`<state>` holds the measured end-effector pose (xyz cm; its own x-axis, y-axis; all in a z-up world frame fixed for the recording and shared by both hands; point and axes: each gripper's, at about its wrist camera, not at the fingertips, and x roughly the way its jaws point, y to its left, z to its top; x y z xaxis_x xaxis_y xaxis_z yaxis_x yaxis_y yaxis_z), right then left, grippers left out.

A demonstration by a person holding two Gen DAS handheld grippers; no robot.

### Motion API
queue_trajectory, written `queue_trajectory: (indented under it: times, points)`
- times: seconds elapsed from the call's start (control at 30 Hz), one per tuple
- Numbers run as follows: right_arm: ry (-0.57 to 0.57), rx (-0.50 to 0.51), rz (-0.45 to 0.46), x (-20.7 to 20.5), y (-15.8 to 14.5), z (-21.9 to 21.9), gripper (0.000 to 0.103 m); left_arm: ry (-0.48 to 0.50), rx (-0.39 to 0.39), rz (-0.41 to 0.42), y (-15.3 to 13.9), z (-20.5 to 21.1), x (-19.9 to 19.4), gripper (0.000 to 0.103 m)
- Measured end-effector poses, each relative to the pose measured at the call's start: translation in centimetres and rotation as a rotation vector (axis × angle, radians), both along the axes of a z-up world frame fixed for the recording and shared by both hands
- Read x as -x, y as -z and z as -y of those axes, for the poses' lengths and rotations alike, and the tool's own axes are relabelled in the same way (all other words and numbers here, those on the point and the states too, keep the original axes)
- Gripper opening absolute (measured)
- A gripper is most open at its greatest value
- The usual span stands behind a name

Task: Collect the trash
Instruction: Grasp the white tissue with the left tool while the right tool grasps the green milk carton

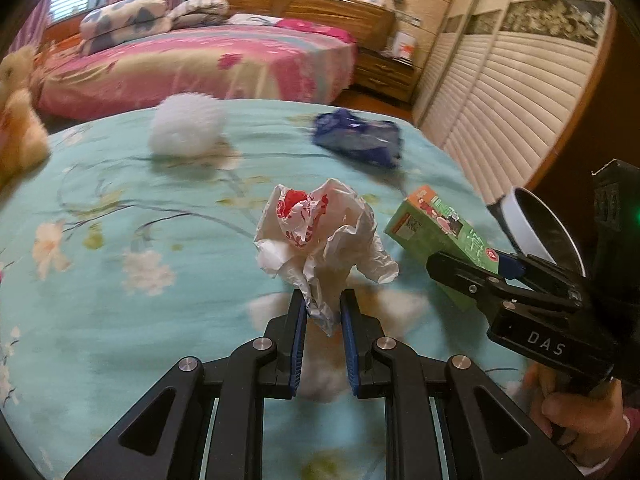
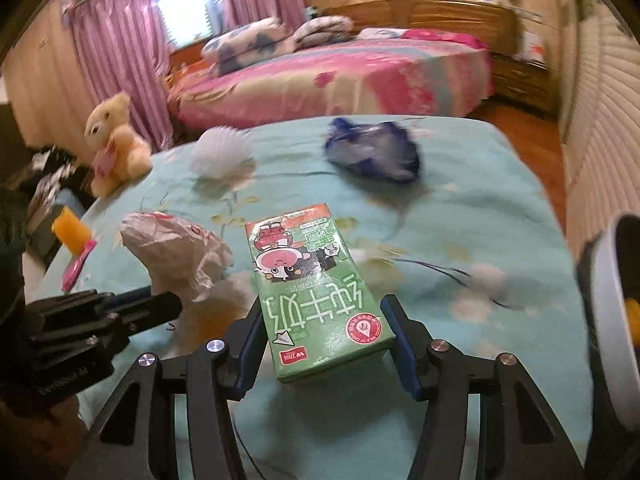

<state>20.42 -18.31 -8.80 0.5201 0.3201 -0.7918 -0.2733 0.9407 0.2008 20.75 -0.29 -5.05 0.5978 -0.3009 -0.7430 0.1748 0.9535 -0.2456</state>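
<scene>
Your left gripper [image 1: 323, 316] is pinched on a crumpled white plastic bag [image 1: 320, 232] with red print, held up over the teal floral worktop [image 1: 120, 200]. Your right gripper [image 2: 326, 344] is clamped on a green milk carton [image 2: 312, 280], cartoon print, a little tilted. Far right lies a crumpled blue wrapper [image 2: 372, 152]; far left, a white pleated wad [image 2: 220, 152]. White bin [image 2: 608, 320] at right edge.

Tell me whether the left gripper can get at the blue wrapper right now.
Probably not yet. The left gripper is shut on the crumpled white bag, so its jaws are occupied. The path across the bedspread to the blue wrapper looks unobstructed otherwise.
</scene>
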Motion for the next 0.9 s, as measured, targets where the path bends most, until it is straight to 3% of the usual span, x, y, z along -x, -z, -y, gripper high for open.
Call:
queue_trajectory:
  times: [0.9]
  points:
    - [0.266,-0.024,0.049,4.5,-2.6,11.0,0.056,0.179,-0.035,0.033,-1.3,10.3,0.3,0.016]
